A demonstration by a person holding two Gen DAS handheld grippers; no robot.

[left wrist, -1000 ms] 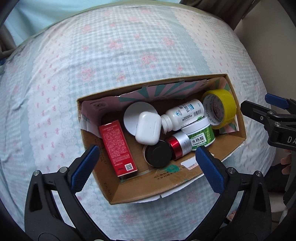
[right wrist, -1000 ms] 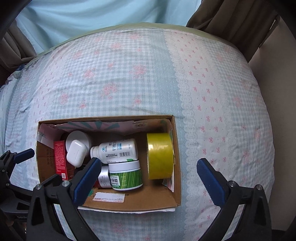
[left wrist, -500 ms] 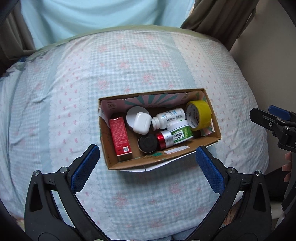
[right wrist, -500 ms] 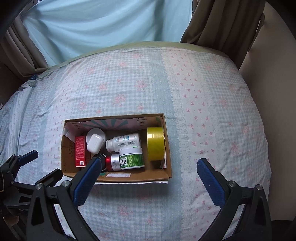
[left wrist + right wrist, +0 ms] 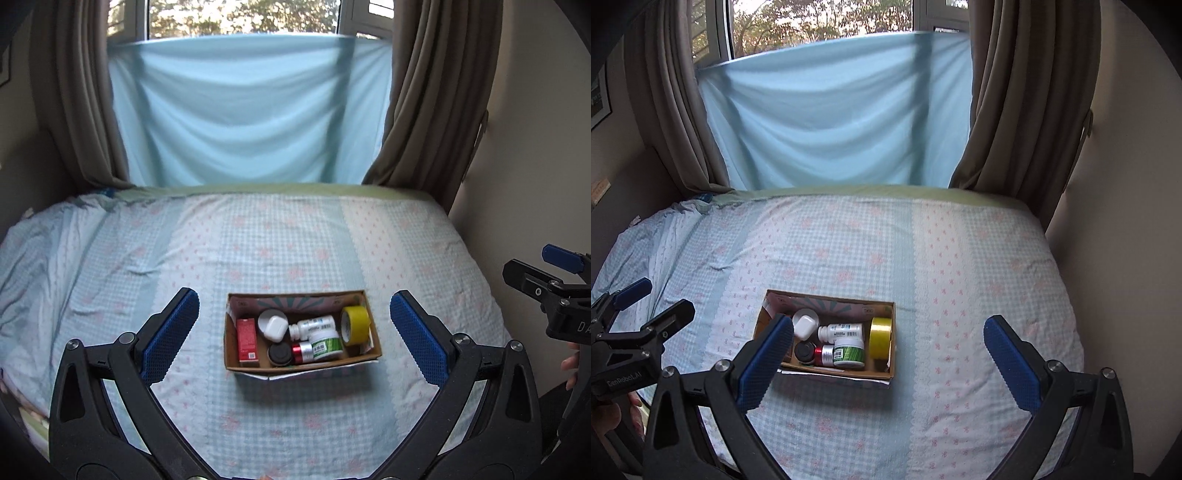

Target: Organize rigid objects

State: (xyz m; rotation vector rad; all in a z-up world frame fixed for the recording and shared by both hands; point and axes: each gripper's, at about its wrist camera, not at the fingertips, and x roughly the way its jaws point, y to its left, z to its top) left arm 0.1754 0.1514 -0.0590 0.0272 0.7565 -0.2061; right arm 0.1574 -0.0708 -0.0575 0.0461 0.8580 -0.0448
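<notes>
Behind the bed (image 5: 295, 243) hangs a light blue sheet (image 5: 251, 110) between 2 brown curtains (image 5: 424, 110). On the bed's checked cover sits a cardboard box (image 5: 301, 363), near the front edge. Inside it, a red box (image 5: 246, 339) lies at the left end. Beside that is a white earbud case (image 5: 276, 328), leaning on a round white lid (image 5: 266, 318). A white bottle (image 5: 314, 326) lies on its side in the middle, and a green tub (image 5: 327, 345) lies just in front of it. A red and silver jar (image 5: 301, 349) and a black lid (image 5: 279, 353) sit by the front wall. A yellow tape roll (image 5: 355, 325) stands on its edge at the right end.

The left gripper (image 5: 295, 332) is spread wide and holds nothing. The right gripper (image 5: 890, 354) is spread wide too, with nothing in it. Both hang above the bed, away from the box.
</notes>
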